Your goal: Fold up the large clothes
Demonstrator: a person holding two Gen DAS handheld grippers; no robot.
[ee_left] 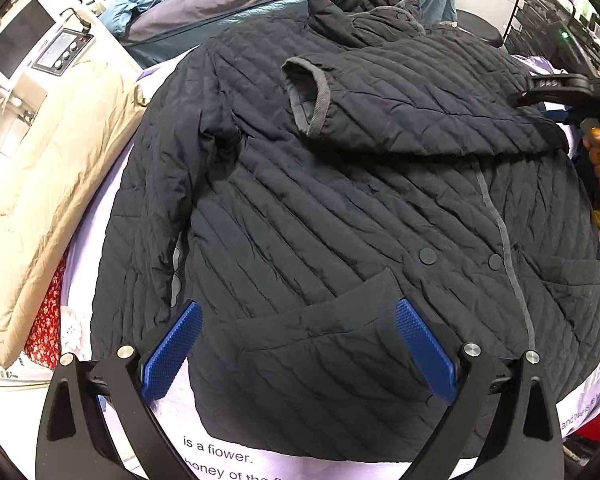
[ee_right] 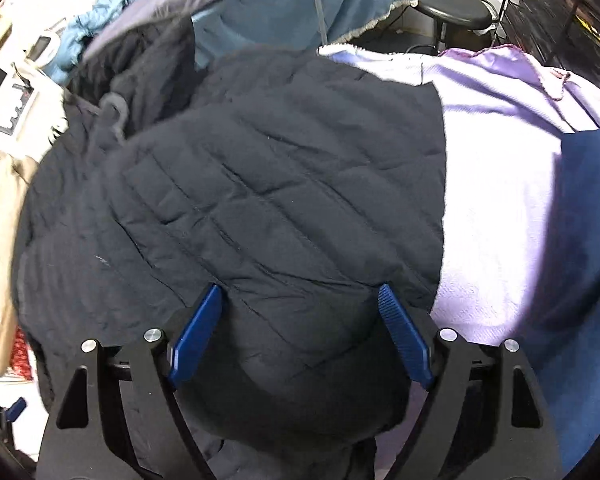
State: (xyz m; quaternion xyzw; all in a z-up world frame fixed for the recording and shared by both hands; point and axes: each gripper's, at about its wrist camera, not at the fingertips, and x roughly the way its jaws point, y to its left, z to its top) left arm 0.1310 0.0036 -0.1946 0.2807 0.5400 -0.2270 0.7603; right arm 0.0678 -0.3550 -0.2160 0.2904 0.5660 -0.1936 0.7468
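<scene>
Lavender sheet (ee_right: 500, 200) bare beside black jacket (ee_left: 340, 208); left tongs (ee_left: 300, 344), right tongs (ee_right: 300, 328) wide open, empty.

Black quilted jacket (ee_left: 320, 208) lies front-up on lavender sheet (ee_left: 236, 444), 1 sleeve (ee_left: 412, 104) folded across chest, grey cuff (ee_left: 308, 92) showing. L gripper (ee_left: 300, 350) hovers over hem w/ jaws apart. R gripper (ee_left: 560, 88) at jacket's far edge. Beige quilt (ee_left: 56, 184) alongside.
</scene>
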